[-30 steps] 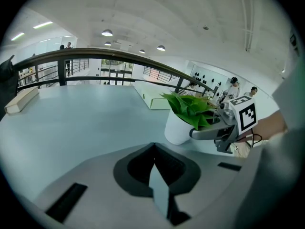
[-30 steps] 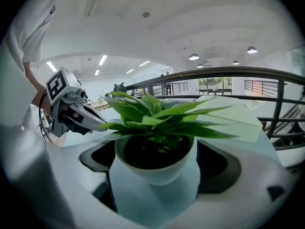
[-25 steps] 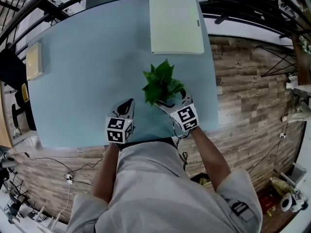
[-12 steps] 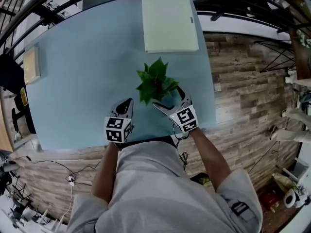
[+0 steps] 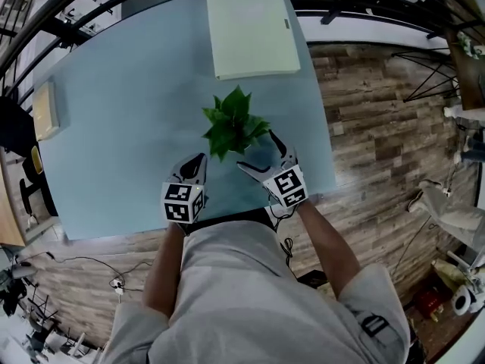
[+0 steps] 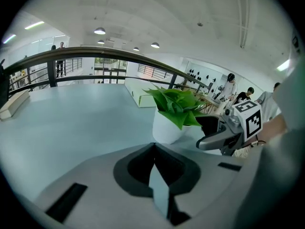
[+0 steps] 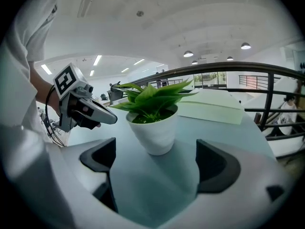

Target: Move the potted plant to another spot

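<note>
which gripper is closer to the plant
Right. The right gripper is open, the plant just ahead of its fingers, not between them. The left gripper, shut, sits farther off to the plant's left, nearer the person.

- The potted plant (image 5: 233, 126) is shown with bright green leaves, and its pot (image 7: 153, 128) is plain white.
- The desk (image 5: 121, 120) is coloured an even, pale blue-grey.
- A flat box (image 5: 251, 30) lying on it is tinted light yellow-green.
- The left claw (image 5: 198, 160) and the right claw (image 5: 258, 152) are finished in grey and black, and black-and-white square patterns are borne on each.
- The floor (image 5: 379, 120) is patterned with brown and grey wood planks.
- The shirt (image 5: 227, 294) is light grey.
</note>
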`<state>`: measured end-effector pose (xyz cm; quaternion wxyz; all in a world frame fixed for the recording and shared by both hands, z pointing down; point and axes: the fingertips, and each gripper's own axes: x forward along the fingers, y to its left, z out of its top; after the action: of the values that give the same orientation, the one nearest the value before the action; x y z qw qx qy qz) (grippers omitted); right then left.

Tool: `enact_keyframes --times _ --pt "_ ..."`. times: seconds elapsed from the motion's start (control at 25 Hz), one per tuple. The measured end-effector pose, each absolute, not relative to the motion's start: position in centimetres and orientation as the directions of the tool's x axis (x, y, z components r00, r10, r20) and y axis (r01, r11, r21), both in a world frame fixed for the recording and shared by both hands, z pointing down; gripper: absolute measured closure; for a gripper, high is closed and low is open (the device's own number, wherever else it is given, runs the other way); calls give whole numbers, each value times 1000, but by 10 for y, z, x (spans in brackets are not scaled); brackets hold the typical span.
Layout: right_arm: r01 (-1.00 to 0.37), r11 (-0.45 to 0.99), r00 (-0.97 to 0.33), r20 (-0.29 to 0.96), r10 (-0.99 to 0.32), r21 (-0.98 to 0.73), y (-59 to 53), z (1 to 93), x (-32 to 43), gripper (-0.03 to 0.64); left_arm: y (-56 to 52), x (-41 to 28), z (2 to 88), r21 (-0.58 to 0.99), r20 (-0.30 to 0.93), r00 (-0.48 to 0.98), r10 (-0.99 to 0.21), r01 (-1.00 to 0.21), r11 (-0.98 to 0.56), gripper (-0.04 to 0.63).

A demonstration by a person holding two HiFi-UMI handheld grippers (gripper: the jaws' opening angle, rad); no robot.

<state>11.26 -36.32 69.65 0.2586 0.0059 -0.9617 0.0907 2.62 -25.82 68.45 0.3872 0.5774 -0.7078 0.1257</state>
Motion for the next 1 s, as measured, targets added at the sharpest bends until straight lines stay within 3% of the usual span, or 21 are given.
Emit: enact_keyframes --times 0.2,0.32,0.8,1.0 --pt "-75 984 -868 496 15 -161 -364 695 121 113 -263 33 683 268 694 -16 -720 -923 278 584" --pt "-88 982 -863 506 8 -166 -361 695 126 166 -264 36 684 271 696 -7 -718 -923 272 584" --pt "-210 969 -850 513 -117 -127 -362 689 134 614 -261 37 682 283 693 5 -721 -921 266 584" --pt "-288 956 -830 513 -219 -56 -370 684 140 615 -257 41 684 291 692 39 -721 -929 228 584"
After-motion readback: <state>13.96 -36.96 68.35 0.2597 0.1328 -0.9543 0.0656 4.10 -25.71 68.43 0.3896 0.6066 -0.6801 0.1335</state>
